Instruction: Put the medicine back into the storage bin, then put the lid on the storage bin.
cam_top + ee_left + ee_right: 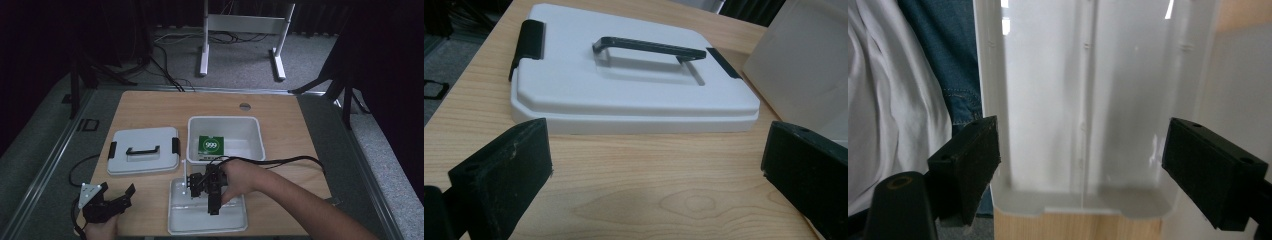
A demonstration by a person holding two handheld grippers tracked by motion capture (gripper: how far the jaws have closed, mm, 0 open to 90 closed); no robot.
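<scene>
A white lid (142, 150) with a black handle (142, 149) lies flat at the table's left. In the left gripper view the lid (634, 85) is just ahead of the jaws. My left gripper (117, 191) rests near the front left corner, open (656, 165) and empty, short of the lid. A white bin (250, 131) holds a green box marked 999 (211, 146). My right gripper (214, 204) hangs over a shallow white tray (235, 220) at the front edge. It is open (1083, 170), pointing down into the tray (1048, 100) with nothing between its jaws.
The bin's wall (804, 65) stands right of the lid. A person's jeans (948, 55) and white shirt (893, 100) show beyond the tray's near edge. A cable (295, 160) loops from the right gripper across the table's right side. A white frame (245, 30) stands on the floor behind.
</scene>
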